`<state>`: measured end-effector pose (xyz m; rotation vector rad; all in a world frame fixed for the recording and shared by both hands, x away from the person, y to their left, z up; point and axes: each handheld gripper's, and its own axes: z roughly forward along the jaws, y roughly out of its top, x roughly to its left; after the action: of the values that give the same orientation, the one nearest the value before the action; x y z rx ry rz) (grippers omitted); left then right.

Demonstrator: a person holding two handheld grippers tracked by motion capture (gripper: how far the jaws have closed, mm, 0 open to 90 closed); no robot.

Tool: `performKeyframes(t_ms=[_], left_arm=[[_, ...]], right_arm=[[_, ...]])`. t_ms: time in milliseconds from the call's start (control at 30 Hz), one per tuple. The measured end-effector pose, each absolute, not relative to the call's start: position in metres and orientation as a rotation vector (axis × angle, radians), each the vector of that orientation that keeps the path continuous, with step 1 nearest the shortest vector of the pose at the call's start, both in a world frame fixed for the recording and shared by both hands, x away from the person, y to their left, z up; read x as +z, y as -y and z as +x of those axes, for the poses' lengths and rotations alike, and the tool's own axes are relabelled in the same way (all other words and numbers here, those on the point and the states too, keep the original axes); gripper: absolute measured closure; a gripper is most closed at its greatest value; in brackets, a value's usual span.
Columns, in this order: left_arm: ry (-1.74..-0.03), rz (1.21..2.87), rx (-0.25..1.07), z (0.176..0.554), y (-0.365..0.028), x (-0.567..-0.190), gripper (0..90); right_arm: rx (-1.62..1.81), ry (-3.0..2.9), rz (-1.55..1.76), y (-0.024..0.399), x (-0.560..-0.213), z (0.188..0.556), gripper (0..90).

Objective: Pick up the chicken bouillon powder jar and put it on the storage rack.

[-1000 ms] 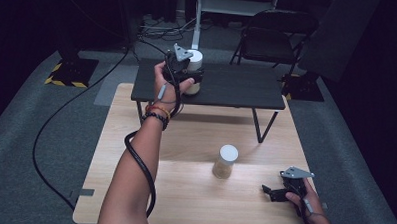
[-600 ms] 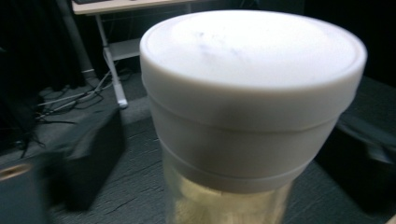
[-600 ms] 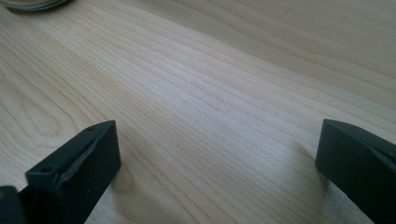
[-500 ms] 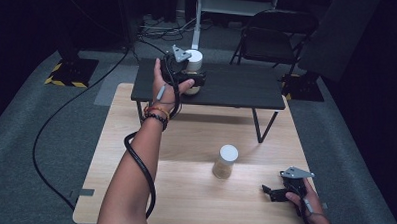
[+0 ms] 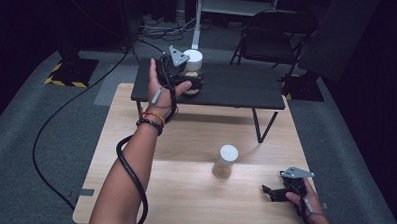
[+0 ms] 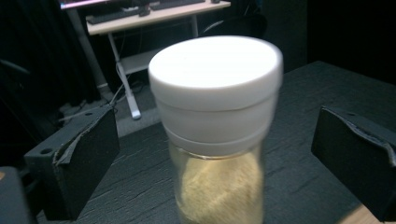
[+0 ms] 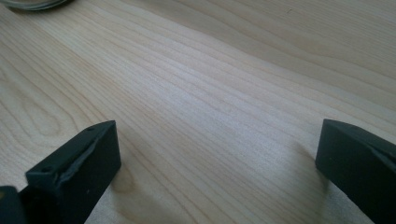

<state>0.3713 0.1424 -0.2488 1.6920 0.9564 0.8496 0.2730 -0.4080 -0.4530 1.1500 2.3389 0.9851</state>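
A white-lidded jar of tan powder (image 6: 217, 116) stands on the black low table (image 5: 237, 88); its lid (image 5: 193, 58) also shows in the high view. My left gripper (image 5: 191, 82) reaches it from the left. Its jaws have just been opening and now stand wide on either side of the jar, with gaps on both sides, in the left gripper view (image 6: 219, 140). A second white-lidded jar (image 5: 226, 162) stands on the wooden table (image 5: 195, 137). To its right, near the front edge, my right gripper (image 5: 273, 192) rests open over bare wood (image 7: 217, 149).
The black low table stands across the far end of the wooden table. A folding chair (image 5: 274, 34) and a white stand (image 5: 197, 22) are behind it. A black cable (image 5: 50, 132) runs over the grey floor at the left and winds around the left forearm.
The left gripper's jaws have spread off the jar on the black table, and the hand has drawn back a little toward the person. The right gripper has stayed in place.
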Motion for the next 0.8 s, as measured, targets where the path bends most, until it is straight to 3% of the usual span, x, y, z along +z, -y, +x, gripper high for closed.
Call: performKeyframes(t_ms=[500, 800], left_arm=[[-0.823, 1.742, 0.982, 0.325, -0.139, -0.267, 1.2], [-0.756, 1.805, 0.996, 0.307, -0.137, -0.284, 1.2]], right_arm=[[0.985, -2.339, 1.151, 0.408, -0.453, 0.273, 0.0], [0.985, -2.339, 1.151, 0.408, -0.453, 0.273, 0.0]])
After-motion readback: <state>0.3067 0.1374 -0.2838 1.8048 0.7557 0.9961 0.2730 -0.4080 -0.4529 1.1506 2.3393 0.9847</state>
